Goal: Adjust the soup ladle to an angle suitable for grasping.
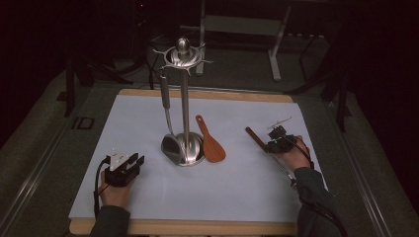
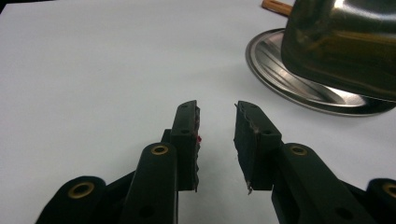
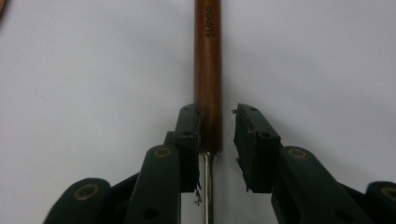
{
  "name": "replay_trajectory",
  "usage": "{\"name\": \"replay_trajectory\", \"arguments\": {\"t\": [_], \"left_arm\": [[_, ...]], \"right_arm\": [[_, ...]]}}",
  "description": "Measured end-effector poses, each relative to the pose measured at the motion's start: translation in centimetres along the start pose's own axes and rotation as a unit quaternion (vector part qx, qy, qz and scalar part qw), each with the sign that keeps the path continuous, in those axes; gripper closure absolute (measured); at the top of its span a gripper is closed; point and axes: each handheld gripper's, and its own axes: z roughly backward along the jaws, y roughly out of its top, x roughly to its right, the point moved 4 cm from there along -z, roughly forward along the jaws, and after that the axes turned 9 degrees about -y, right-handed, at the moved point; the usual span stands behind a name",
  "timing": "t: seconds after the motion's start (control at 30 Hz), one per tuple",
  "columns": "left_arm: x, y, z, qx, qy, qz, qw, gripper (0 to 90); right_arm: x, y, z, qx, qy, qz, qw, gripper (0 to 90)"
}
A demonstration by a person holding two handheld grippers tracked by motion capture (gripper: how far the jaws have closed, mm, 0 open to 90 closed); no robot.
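A steel utensil stand (image 1: 185,98) rises mid-table, and a steel ladle (image 1: 167,106) hangs from its top ring with its bowl (image 2: 345,42) down by the round base (image 2: 299,79). A wooden rice spatula (image 1: 211,143) lies flat to the right of the base. At the right lies a utensil with a brown wooden handle (image 1: 254,137) and a thin metal shaft (image 3: 208,186). My right gripper (image 1: 272,144) straddles that handle (image 3: 208,70): the handle lies against the left pad, with a gap to the right pad. My left gripper (image 1: 136,160) rests low at the front left, open (image 2: 217,109) and holding nothing.
A white sheet (image 1: 148,197) covers the wooden tabletop, with wide bare areas at the front and left. Dark floor and metal frame legs (image 1: 274,54) lie beyond the table's far edge. The stand's base is a short way ahead and to the right of my left gripper.
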Motion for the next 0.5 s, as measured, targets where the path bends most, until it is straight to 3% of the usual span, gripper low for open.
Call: {"name": "replay_trajectory", "arguments": {"t": [0.33, 0.5], "left_arm": [[0.2, 0.0, -0.1, -0.004, 0.003, -0.009, 0.9999, 70.2], [0.2, 0.0, -0.1, -0.005, 0.004, -0.012, 0.9999, 70.2]], "right_arm": [[-0.7, 0.3, -1.4, -0.042, -0.003, 0.012, 0.9991, 73.1], [-1.1, 0.2, -1.1, -0.068, -0.001, -0.002, 0.9977, 74.0]]}}
